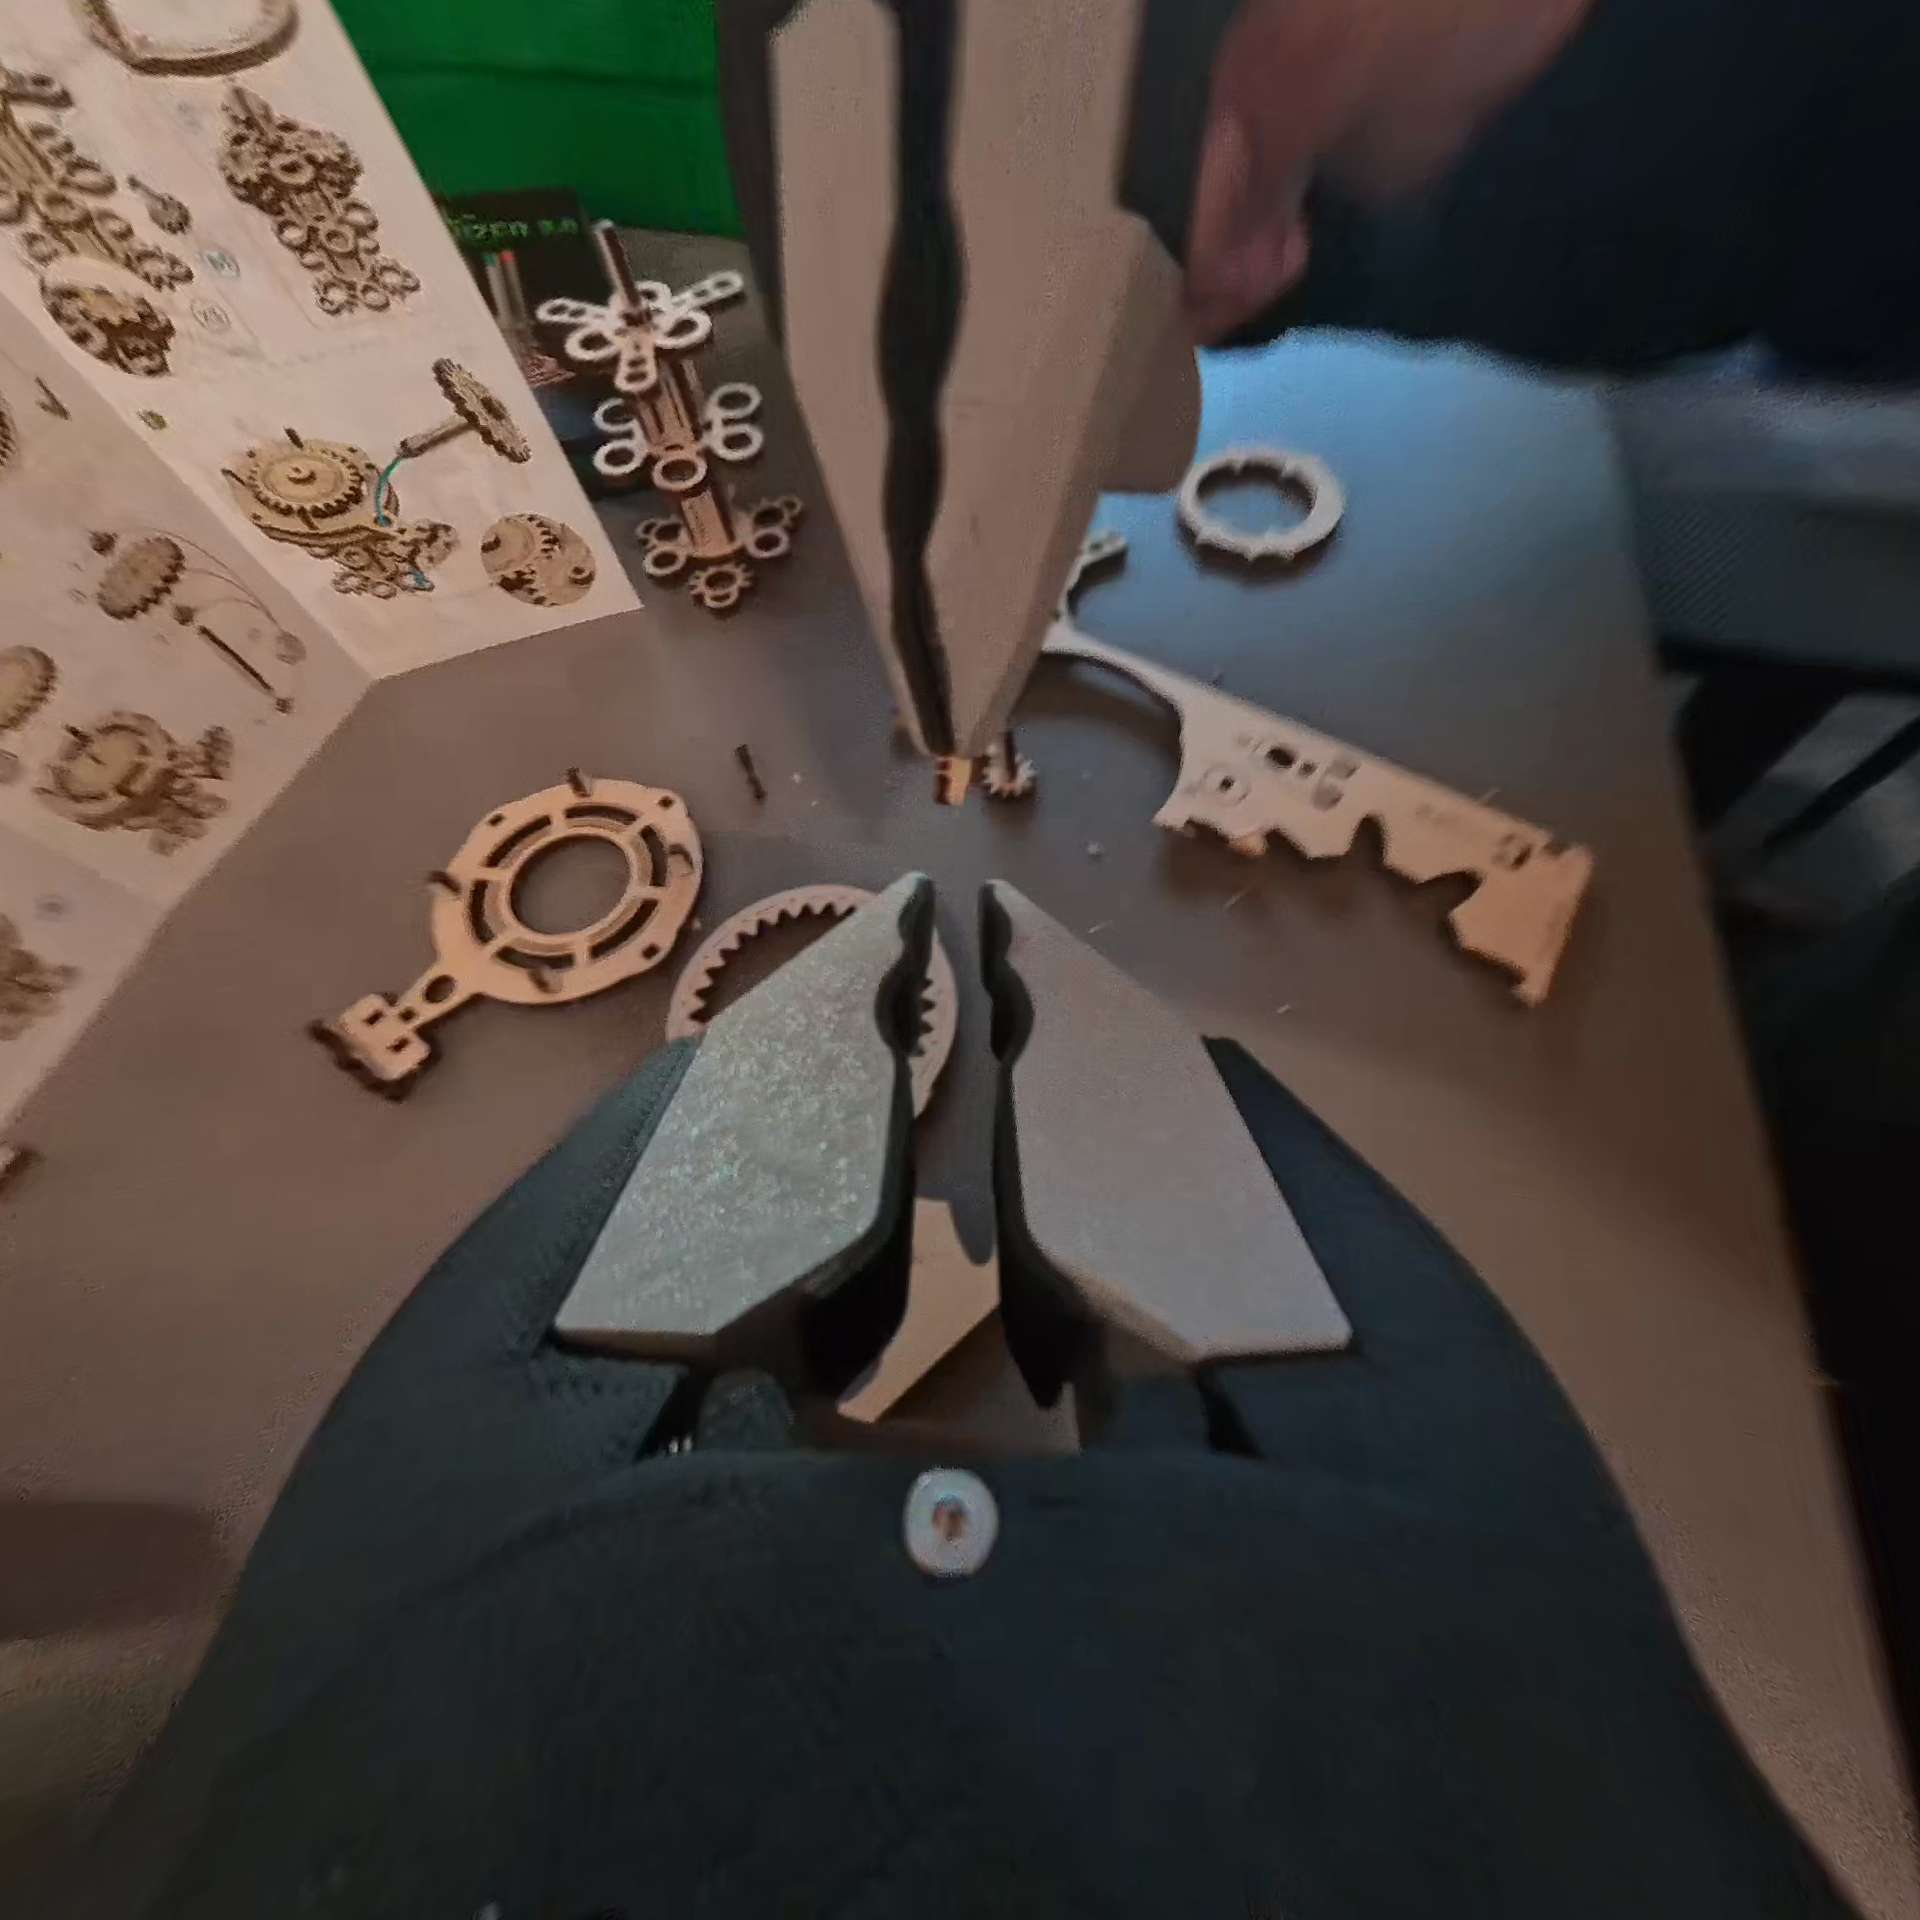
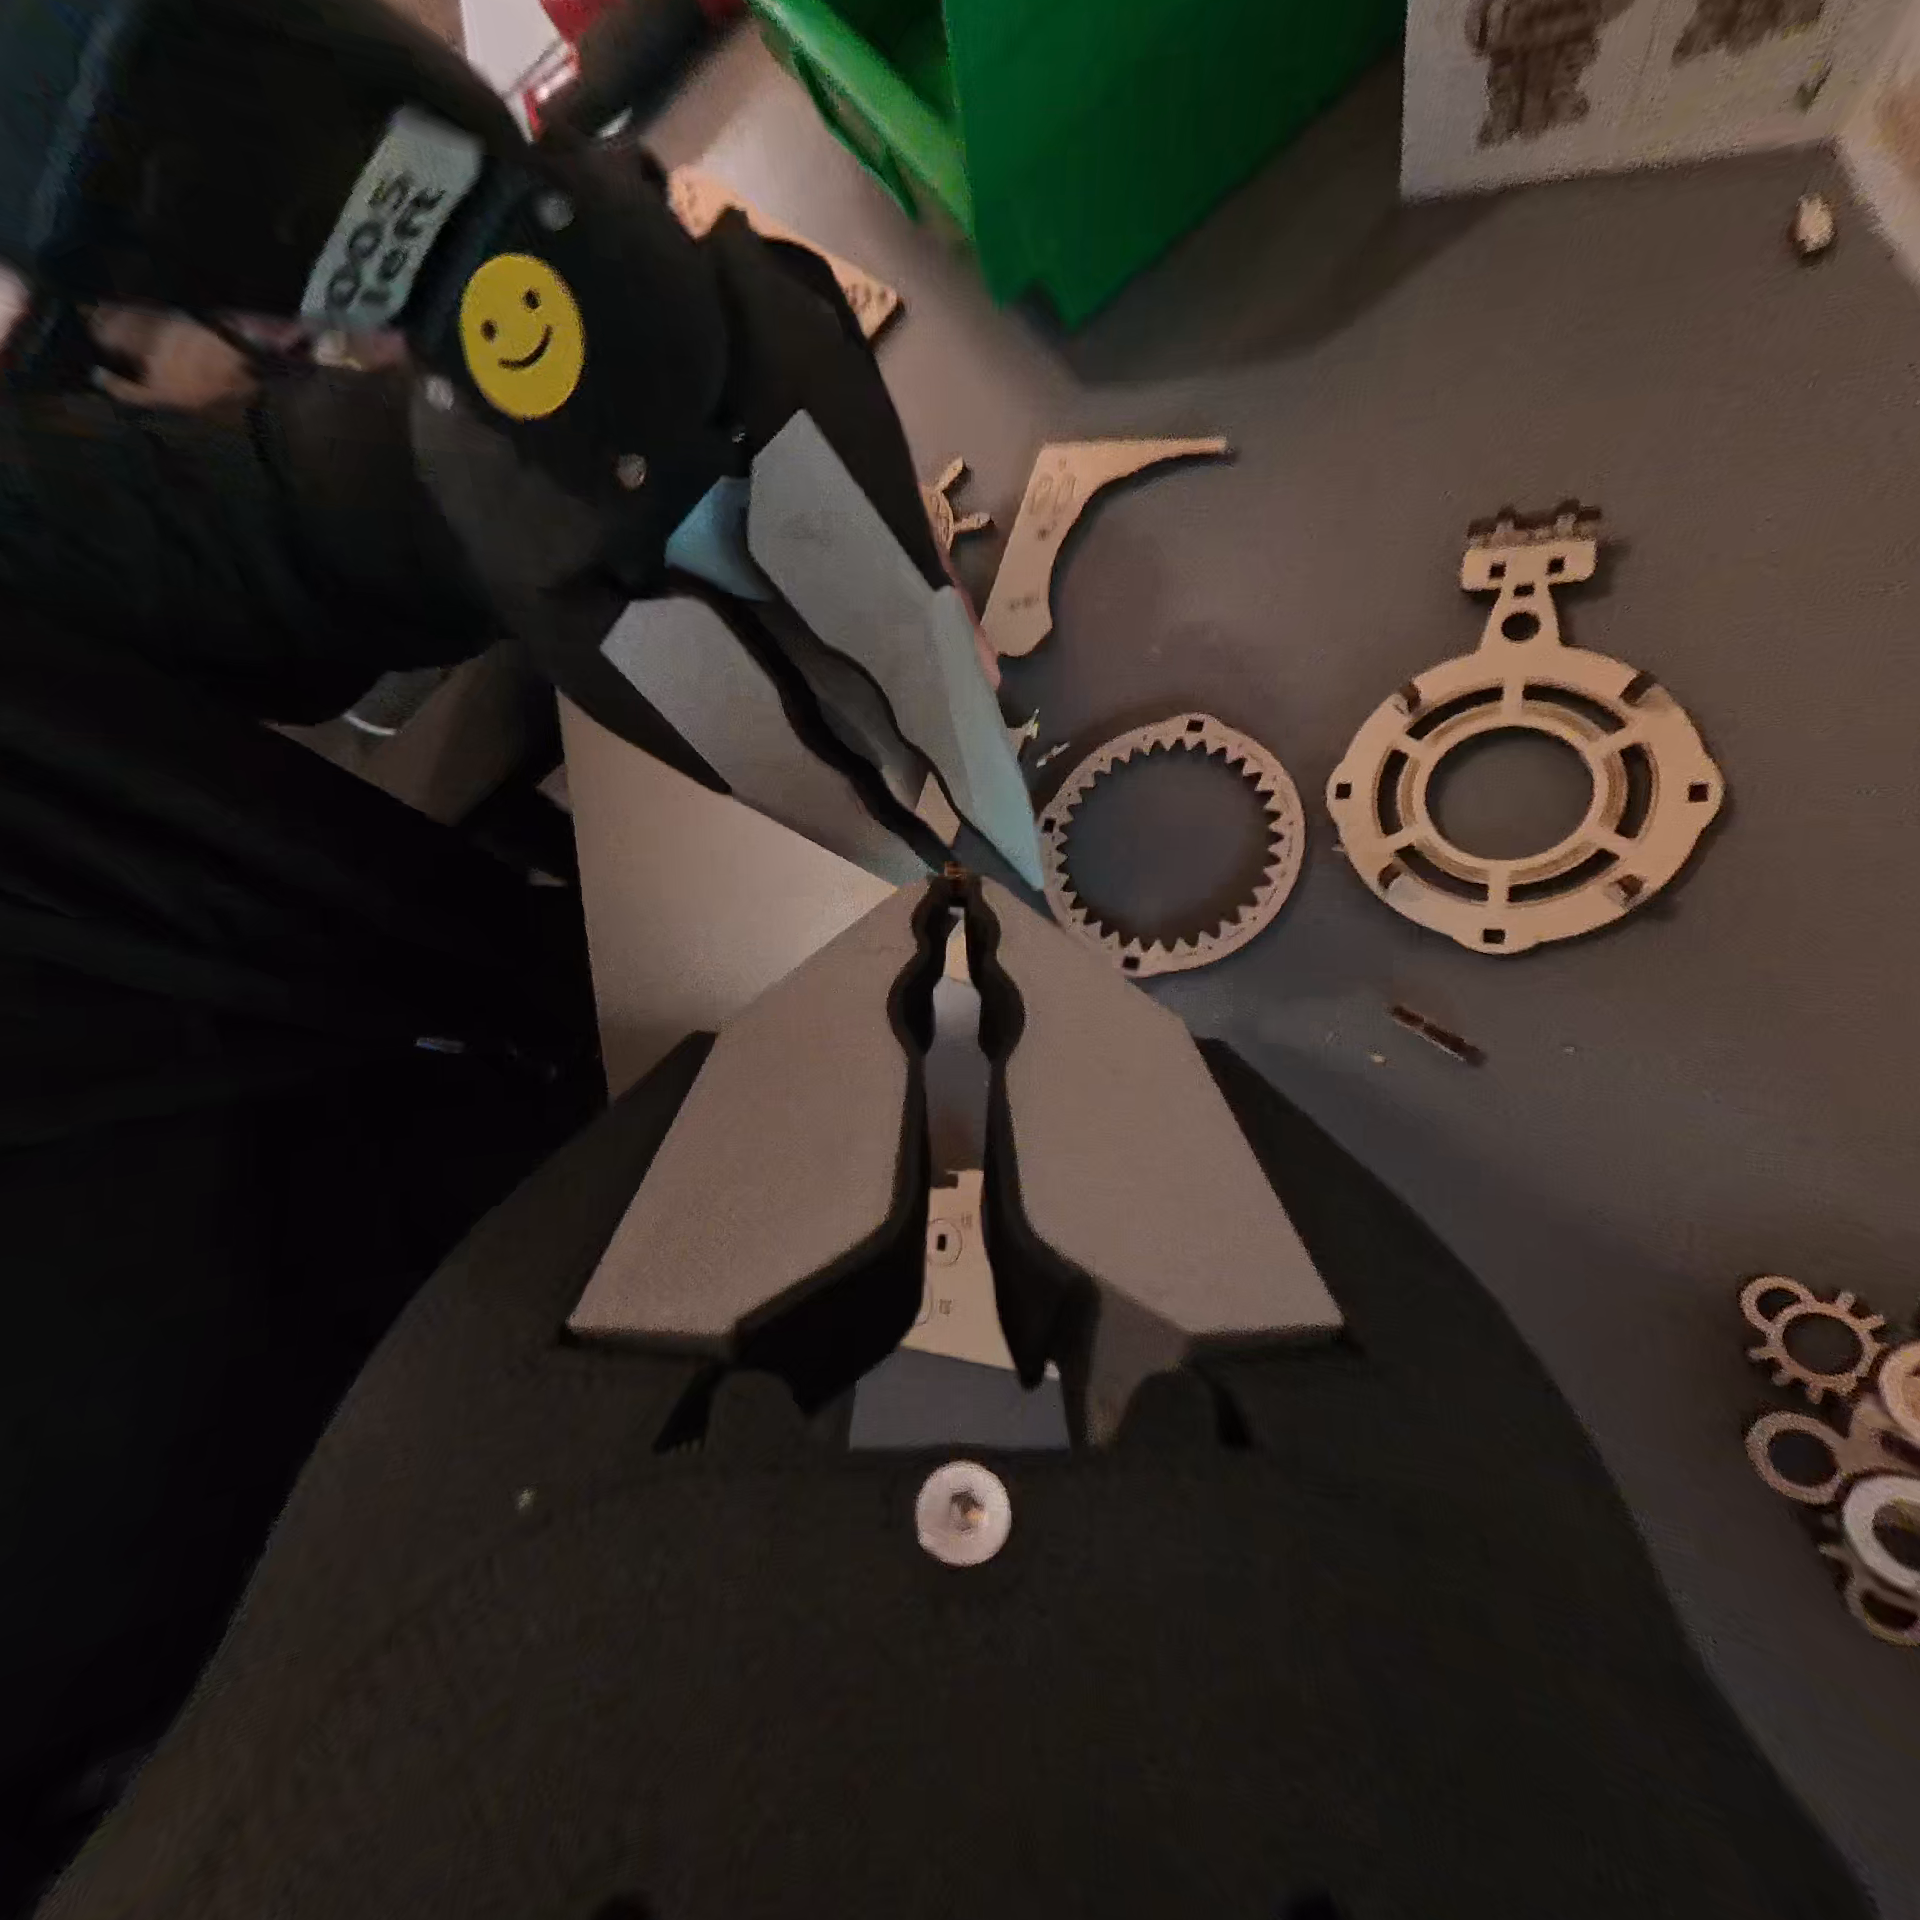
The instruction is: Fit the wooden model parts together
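Note:
My right gripper (image 2: 951, 902) is shut on a small wooden pin piece (image 2: 952, 881) with a tiny gear on it. In the left wrist view the right gripper (image 1: 940, 743) comes down from above and holds that piece (image 1: 951, 781) just over the table. My left gripper (image 1: 956, 896) is empty, with its jaws a narrow gap apart and its tips a short way from the held piece. It shows in the right wrist view (image 2: 987, 868) tip to tip with the right gripper. A ring gear with inner teeth (image 1: 727, 966) lies partly under my left fingers.
On the grey table lie a round slotted plate with a handle (image 1: 561, 914), a long notched frame piece (image 1: 1351, 800), a small ring (image 1: 1259, 504), a loose pin (image 1: 750, 771) and a shaft with looped discs (image 1: 675, 436). Instruction sheets (image 1: 208, 416) stand at the left. A green box (image 2: 1091, 135) stands behind. The grippers are tip to tip, or close to it.

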A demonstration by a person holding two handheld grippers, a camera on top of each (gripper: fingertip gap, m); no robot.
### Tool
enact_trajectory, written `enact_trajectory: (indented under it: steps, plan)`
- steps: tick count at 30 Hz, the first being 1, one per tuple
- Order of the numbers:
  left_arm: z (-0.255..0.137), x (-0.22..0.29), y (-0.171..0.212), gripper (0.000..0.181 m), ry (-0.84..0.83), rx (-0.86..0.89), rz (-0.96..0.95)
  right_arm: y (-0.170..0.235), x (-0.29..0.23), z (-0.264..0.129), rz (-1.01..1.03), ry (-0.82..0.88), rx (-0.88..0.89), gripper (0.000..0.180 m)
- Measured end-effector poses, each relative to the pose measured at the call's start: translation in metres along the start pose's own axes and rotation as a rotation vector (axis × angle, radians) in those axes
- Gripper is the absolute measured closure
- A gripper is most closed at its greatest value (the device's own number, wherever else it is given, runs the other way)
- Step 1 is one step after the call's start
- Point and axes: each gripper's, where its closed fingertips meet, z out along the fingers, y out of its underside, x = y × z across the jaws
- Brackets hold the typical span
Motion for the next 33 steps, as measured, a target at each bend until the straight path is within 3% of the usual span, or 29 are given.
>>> enact_trajectory:
  steps: [4, 8, 13, 19, 24, 25, 26, 27, 33]
  plan:
    - [-0.011, 0.001, -0.015, 0.181, 0.071, 0.096, -0.095, -0.008, -0.008, -0.007, -0.105, 0.061, 0.130, 0.180]
    - [-0.021, -0.032, -0.005, 0.176, -0.124, 0.023, -0.036, -0.010, 0.011, -0.018, -0.105, 0.158, 0.161, 0.180]
    - [-0.044, -0.071, -0.013, 0.159, -0.242, 0.122, -0.191, -0.013, 0.049, -0.035, -0.079, 0.221, 0.197, 0.180]
    - [-0.070, -0.104, -0.017, 0.153, -0.378, 0.201, -0.264, 0.002, 0.041, 0.003, -0.165, 0.123, 0.121, 0.180]
    - [-0.076, -0.106, -0.022, 0.153, -0.397, 0.229, -0.280, 0.019, 0.046, 0.036, -0.187, 0.173, -0.011, 0.180]
    - [-0.076, -0.105, -0.023, 0.153, -0.399, 0.230, -0.277, 0.020, 0.052, 0.038, -0.183, 0.209, -0.032, 0.178]
    - [-0.077, -0.106, -0.023, 0.153, -0.404, 0.231, -0.275, 0.018, 0.056, 0.036, -0.183, 0.247, -0.033, 0.158]
    - [-0.077, -0.106, -0.023, 0.153, -0.406, 0.233, -0.275, 0.014, 0.058, 0.032, -0.186, 0.263, -0.011, 0.150]
    - [-0.083, -0.111, -0.025, 0.155, -0.426, 0.260, -0.285, -0.013, 0.046, -0.010, -0.095, 0.137, 0.257, 0.142]
